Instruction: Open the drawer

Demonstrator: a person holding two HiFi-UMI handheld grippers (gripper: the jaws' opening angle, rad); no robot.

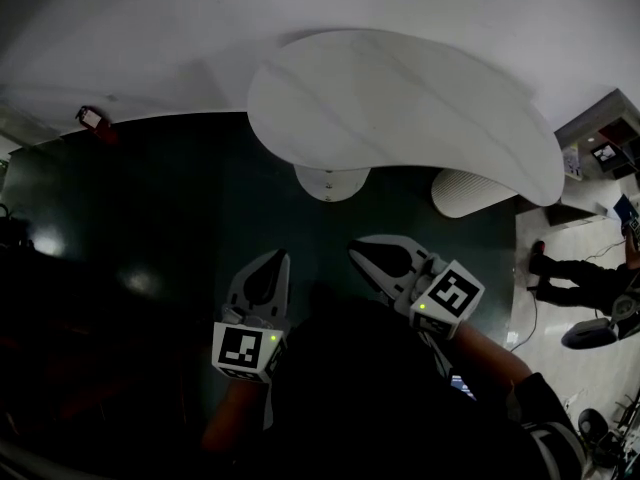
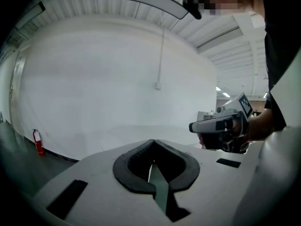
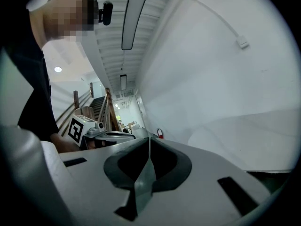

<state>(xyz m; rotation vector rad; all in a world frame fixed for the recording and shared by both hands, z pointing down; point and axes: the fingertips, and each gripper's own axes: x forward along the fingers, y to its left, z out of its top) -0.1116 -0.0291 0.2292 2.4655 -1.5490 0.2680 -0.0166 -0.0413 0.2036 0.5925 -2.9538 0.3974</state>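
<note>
Drawer unseen, axis can't tell; L gripper (image 1: 280,264) & R gripper (image 1: 359,252) jaws closed, empty.

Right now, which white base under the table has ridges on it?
The right base in the head view: its side is ridged. The other base, nearer the middle, is smooth and round.
</note>
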